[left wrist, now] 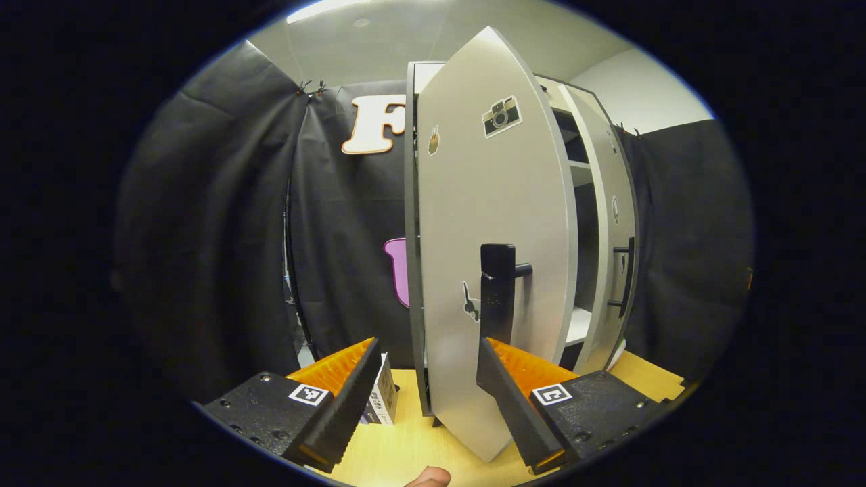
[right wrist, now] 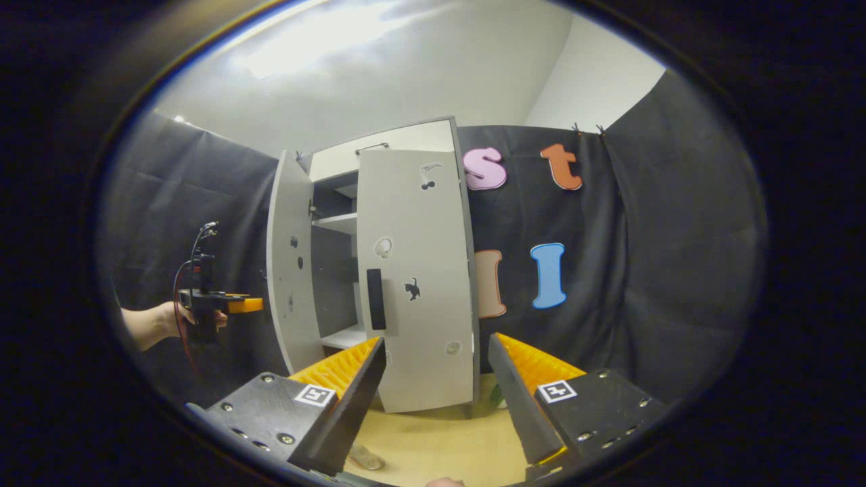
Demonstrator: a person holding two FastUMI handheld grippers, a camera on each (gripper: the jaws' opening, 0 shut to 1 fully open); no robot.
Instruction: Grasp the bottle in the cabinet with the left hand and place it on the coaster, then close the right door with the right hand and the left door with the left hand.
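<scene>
Black cloth (left wrist: 223, 223) hangs in soft folds around the booth as its wall, pinned up by small clips (left wrist: 310, 86) at the top edge. Above it rises a plain white wall (right wrist: 595, 88) and a pale ceiling (right wrist: 379, 74) — a bright strip of light (left wrist: 325, 9) glares near the top of the left gripper view. Below lies a light wooden desk (right wrist: 440, 443), its surface smooth and yellowish — a notched corner shows at its far edge (left wrist: 659, 382).
</scene>
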